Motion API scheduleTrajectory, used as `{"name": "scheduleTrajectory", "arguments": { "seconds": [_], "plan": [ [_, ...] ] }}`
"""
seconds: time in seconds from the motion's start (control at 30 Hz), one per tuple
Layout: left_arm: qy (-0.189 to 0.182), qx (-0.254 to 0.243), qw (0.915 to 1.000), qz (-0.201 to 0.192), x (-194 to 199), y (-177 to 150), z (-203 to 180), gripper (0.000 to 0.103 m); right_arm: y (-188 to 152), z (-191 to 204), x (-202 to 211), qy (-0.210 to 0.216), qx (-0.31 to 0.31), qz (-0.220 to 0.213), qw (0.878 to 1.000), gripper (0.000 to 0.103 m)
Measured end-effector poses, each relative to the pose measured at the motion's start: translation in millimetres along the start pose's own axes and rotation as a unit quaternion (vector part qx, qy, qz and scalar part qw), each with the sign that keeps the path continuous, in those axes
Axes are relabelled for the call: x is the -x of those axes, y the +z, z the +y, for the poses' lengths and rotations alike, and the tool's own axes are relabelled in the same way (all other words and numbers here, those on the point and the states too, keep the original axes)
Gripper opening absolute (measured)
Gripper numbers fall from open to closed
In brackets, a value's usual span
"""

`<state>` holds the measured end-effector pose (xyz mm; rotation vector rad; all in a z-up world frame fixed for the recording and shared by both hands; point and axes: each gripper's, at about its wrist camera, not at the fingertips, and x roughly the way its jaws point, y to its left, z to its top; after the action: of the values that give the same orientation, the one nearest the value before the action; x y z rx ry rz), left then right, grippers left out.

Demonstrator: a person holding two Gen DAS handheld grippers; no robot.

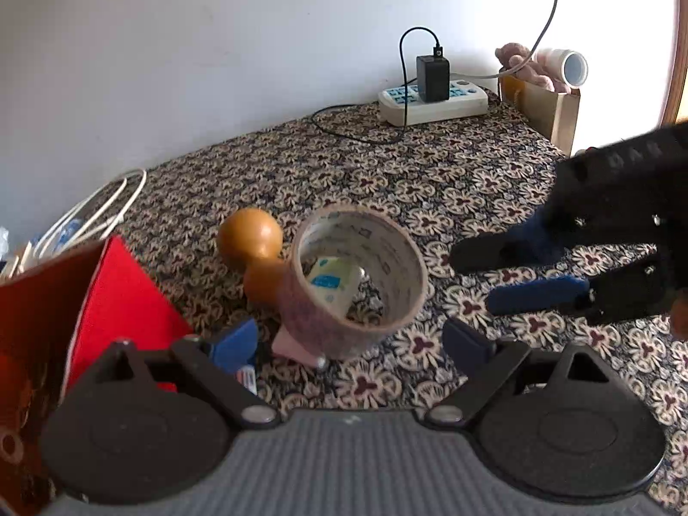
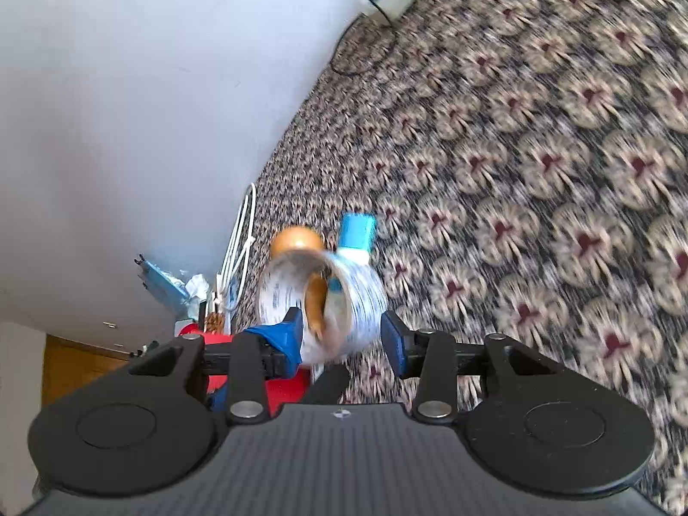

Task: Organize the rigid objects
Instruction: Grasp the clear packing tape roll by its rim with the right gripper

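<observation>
Tape roll (image 1: 359,277) stands tilted on its edge near the middle of the patterned surface (image 1: 430,180), its open core turned up toward the left wrist camera. Through the core a small white-and-blue bottle (image 1: 333,279) shows; in the right wrist view the same bottle (image 2: 354,236) lies just behind the roll (image 2: 322,301). Wooden knob (image 1: 253,253) touches the roll's left side. Pink block (image 1: 292,346) sits under or against the roll's near rim; which one, I cannot tell.

Left claw (image 1: 350,342): jaws apart, nothing between them, roll just ahead. Right claw (image 2: 342,335): jaws apart, straddling the roll, no contact visible on either pad. That view is motion-blurred, so the gap is uncertain. From the left camera the right claw (image 1: 516,271) is seen to the right of the roll.

Judgement: step in hand is grasping the roll with the right claw. Roll is hollow and rigid; pinch across the outer width, squarely, with both pads on the tape face. Approach low and centred so the knob and bottle are not swept. Close slowly; an off-centre pinch may roll it. Red box (image 1: 116,301) at the near left edge looks a likely destination.
</observation>
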<state>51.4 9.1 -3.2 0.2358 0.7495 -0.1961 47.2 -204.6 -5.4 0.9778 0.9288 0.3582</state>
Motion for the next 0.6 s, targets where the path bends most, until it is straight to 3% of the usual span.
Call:
{"name": "scheduleTrajectory", "arguments": {
  "seconds": [0.43, 0.6],
  "plan": [
    [0.027, -0.028, 0.9992, -0.01, -33, 5, -10, 0.093, 19, 8, -57, -0.038, 0.051, 0.005, 0.998, 0.025],
    [0.022, -0.029, 0.9993, 0.002, -40, 5, -9, 0.086, 20, 6, -69, -0.039, 0.053, 0.016, 0.998, 0.024]
  ]
}}
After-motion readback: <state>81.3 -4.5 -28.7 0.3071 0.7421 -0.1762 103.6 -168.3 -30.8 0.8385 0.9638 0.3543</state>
